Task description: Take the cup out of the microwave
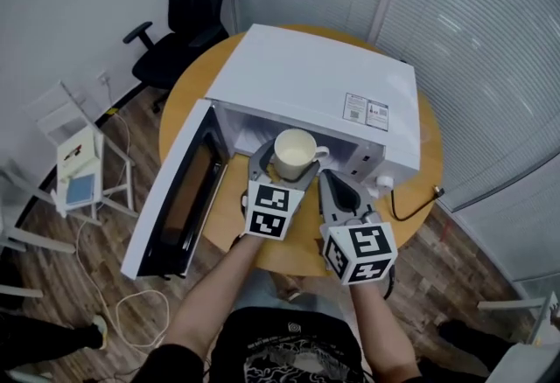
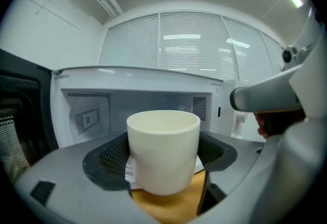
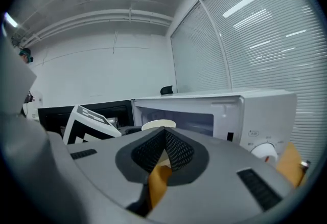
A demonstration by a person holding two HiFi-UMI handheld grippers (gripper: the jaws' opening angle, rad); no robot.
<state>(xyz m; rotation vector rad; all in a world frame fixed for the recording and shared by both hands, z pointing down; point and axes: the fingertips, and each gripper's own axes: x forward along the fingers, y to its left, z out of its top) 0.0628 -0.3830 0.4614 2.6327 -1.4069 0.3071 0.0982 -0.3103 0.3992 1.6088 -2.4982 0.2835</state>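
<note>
A cream cup (image 1: pixel 295 153) with a handle on its right is held upright in my left gripper (image 1: pixel 282 166), just in front of the white microwave's (image 1: pixel 315 80) open cavity. In the left gripper view the cup (image 2: pixel 163 150) fills the gap between the two dark pads, above the wooden table. My right gripper (image 1: pixel 333 181) hangs just right of the cup with its jaws together and nothing between them. In the right gripper view the cup's rim (image 3: pixel 158 125) shows behind the closed jaws.
The microwave door (image 1: pixel 175 198) hangs open to the left, past the edge of the round wooden table (image 1: pixel 188 93). A black office chair (image 1: pixel 184 14) stands behind the table, a white stool with books (image 1: pixel 83 171) to the left. A black cable (image 1: pixel 411 206) trails off the table's right side.
</note>
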